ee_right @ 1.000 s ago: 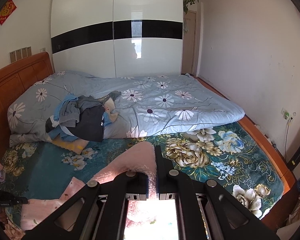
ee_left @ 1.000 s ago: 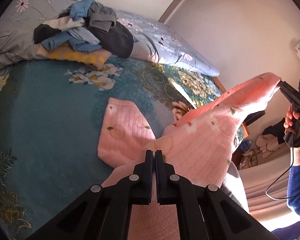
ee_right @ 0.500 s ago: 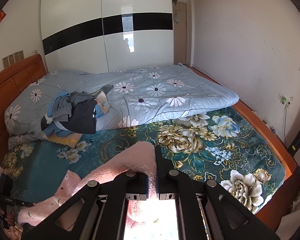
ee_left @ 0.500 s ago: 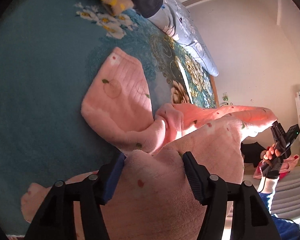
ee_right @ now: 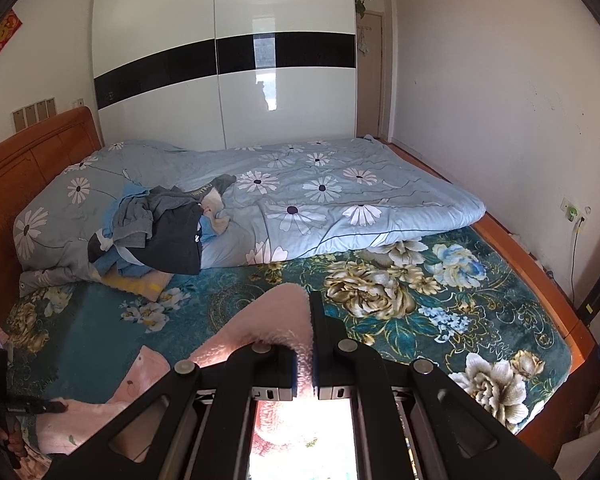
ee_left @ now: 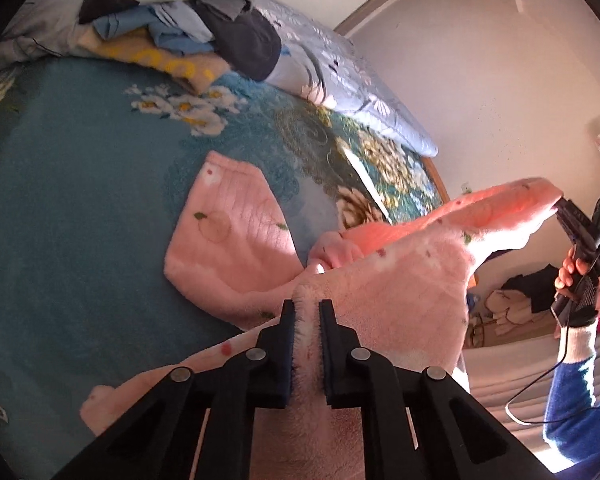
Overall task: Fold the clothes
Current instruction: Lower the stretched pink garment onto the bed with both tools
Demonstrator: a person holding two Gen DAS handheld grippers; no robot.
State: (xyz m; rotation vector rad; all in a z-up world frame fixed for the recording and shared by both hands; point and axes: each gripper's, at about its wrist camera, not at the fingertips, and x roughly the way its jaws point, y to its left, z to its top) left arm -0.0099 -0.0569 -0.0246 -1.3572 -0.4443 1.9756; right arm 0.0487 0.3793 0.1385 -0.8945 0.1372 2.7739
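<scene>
A pink fleece garment (ee_left: 400, 276) with small fruit prints is stretched between my two grippers above the bed. My left gripper (ee_left: 307, 308) is shut on one edge of it. My right gripper (ee_right: 306, 308) is shut on the opposite edge (ee_right: 288, 320) and also shows in the left wrist view (ee_left: 560, 210) at far right, raised. One part of the garment (ee_left: 228, 240) lies flat on the teal floral bedspread (ee_left: 68, 200). In the right wrist view the garment (ee_right: 140, 384) trails down to the lower left.
A pile of unfolded clothes (ee_right: 156, 232) sits on a light blue daisy quilt (ee_right: 332, 204) at the head of the bed. A wooden headboard (ee_right: 24, 168) is at left. A white wardrobe (ee_right: 228, 60) and wall (ee_right: 500, 80) stand beyond.
My left gripper, open half a second ago, has shut on the pink garment's edge again. The right gripper stays shut on the garment and has lifted slightly.
</scene>
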